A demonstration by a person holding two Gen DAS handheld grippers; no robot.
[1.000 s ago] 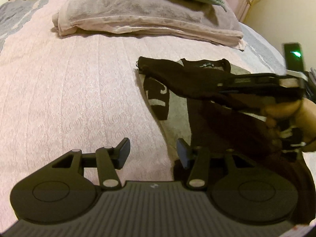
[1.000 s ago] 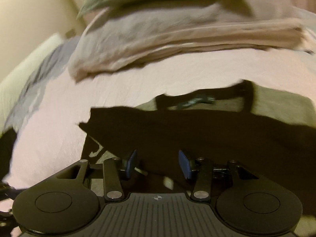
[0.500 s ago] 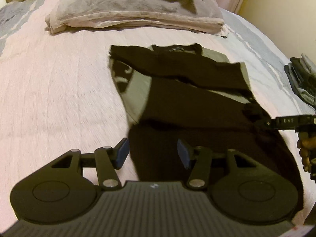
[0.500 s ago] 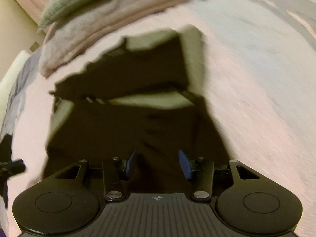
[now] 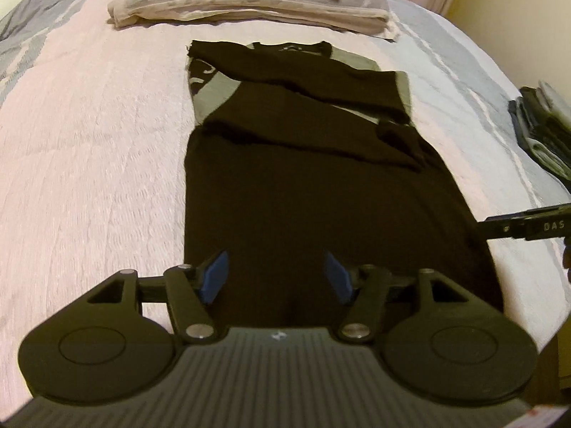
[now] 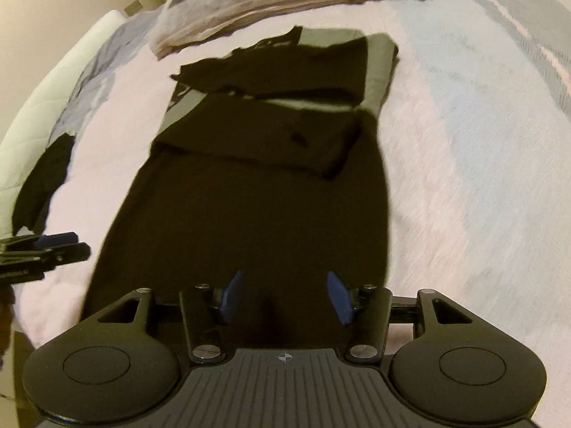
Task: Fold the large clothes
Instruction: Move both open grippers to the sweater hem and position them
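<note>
A long black and olive garment lies flat on the pink bedspread, narrowed into a strip with both sleeves folded across its upper part. It fills the middle of the right wrist view too, as the same garment. My left gripper hovers open over the garment's near hem, nothing between its blue pads. My right gripper is open over the hem as well, empty. Each gripper shows in the other's view: the right gripper at the garment's right edge, the left gripper at its left edge.
Stacked pillows and a folded blanket lie at the head of the bed. A pile of folded dark clothes sits at the right edge. Another dark item lies left of the garment. A pale wall rises behind on the right.
The right gripper let go of the sleeve it carried across the garment and drew back to the hem. Both grippers have pulled back toward the near end; the sleeves now lie flat.
</note>
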